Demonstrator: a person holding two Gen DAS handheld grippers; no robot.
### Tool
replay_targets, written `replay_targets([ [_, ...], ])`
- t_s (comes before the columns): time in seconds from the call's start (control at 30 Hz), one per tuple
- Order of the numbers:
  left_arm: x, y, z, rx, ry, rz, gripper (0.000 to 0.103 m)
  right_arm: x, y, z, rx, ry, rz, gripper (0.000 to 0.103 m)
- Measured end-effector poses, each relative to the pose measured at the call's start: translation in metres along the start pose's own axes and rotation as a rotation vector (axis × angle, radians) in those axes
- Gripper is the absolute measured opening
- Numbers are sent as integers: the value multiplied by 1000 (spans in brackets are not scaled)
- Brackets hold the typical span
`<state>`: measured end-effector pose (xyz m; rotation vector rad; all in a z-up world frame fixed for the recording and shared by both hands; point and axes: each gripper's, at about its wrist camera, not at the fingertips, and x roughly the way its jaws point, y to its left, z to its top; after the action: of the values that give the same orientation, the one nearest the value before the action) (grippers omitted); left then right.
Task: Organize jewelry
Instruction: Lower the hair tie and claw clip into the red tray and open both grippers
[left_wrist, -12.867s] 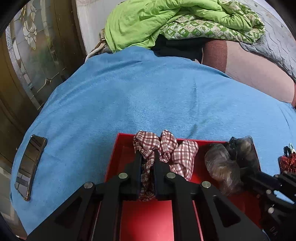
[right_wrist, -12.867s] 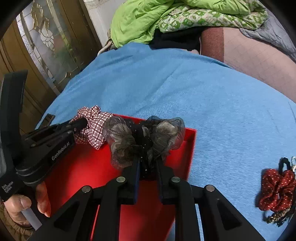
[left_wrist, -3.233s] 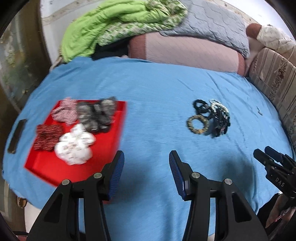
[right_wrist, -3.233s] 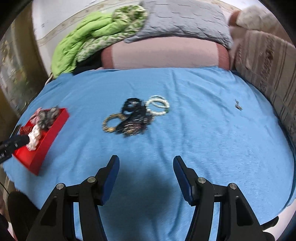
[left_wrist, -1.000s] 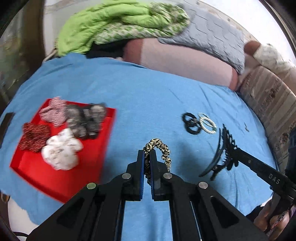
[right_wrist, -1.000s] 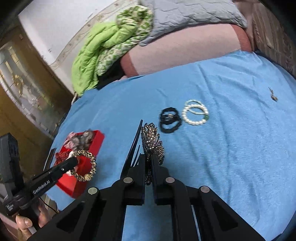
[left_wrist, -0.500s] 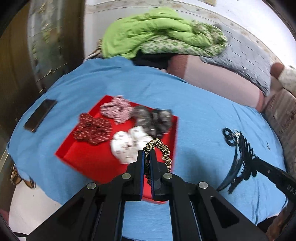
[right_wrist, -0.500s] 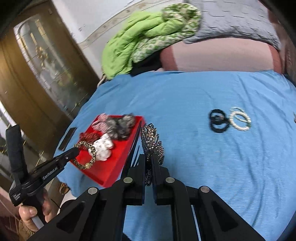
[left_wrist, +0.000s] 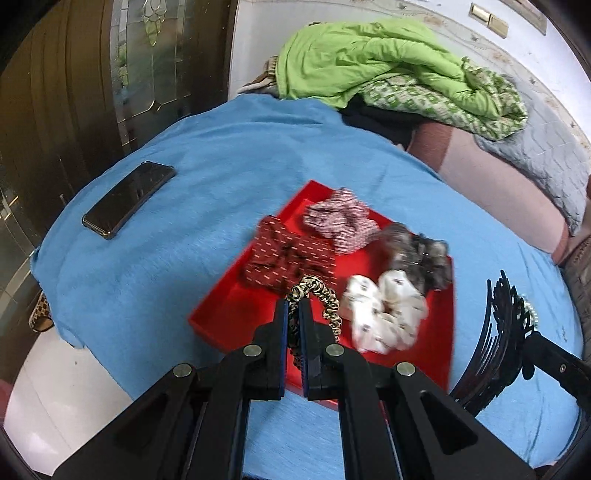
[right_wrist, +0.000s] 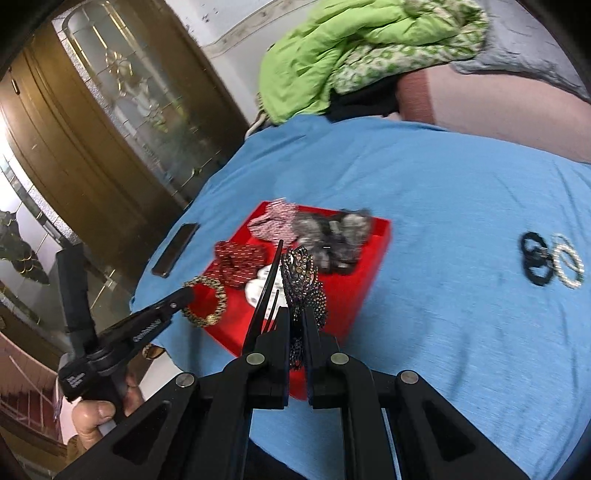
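left gripper (left_wrist: 293, 325) jaws clamped on leopard scrunchie (left_wrist: 314, 299), above near edge of red tray (left_wrist: 221, 314). right gripper (right_wrist: 295, 332) jaws clamped on beaded hair claw (right_wrist: 303, 280), over tray. risk: early release drops scrunchie onto bed (left_wrist: 147, 258); claw teeth may snag white scrunchie (left_wrist: 384, 314).

Free room and obstacles around the red tray

The far half of the red tray (left_wrist: 236, 291) is filled by four scrunchies: a checked one (left_wrist: 338, 221), a dark red one (left_wrist: 290, 258), a grey one (left_wrist: 419, 254) and a white one (left_wrist: 384, 314); bare floor is left along the near edge and in the near left corner. Open blue blanket (left_wrist: 207, 206) is offered between the tray and the phone (left_wrist: 129, 197), and again in the right wrist view between the tray and the black rings (right_wrist: 535, 258) with the pearl bracelet (right_wrist: 569, 266). The far side is closed off by the green bedding (left_wrist: 369, 62).
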<state>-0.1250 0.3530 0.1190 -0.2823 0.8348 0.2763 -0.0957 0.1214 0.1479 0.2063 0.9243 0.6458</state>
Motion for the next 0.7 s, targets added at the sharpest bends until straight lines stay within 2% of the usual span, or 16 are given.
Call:
replay_targets([
  [0.37,37,22,15,19,35,16,5,84,38,12,-18,104,63,7],
  [0.7,54,34,21,15,50,3,5,128,43,4,-9,179,63,7],
])
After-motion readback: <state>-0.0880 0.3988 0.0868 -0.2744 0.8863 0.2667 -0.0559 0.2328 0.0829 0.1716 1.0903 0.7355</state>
